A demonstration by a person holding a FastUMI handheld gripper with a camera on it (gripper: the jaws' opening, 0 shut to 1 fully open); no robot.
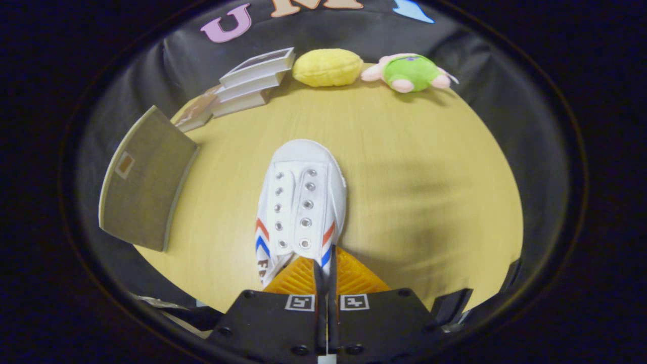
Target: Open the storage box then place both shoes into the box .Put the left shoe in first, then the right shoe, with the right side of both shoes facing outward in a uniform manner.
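Note:
A white canvas shoe with red and blue chevrons on its sides and empty eyelets points its toe away from me, over the wooden table. My gripper is shut on the shoe's rear opening edge, and the fingers are pressed close together with the rim between them. Whether the shoe rests on the table or hangs just above it is unclear. A grey-brown storage box stands to the left of the shoe at the table's edge, with one flat face turned toward me.
A stack of books lies at the far left of the table. A yellow plush and a green-and-pink plush toy sit along the far edge. Bare tabletop stretches to the right of the shoe.

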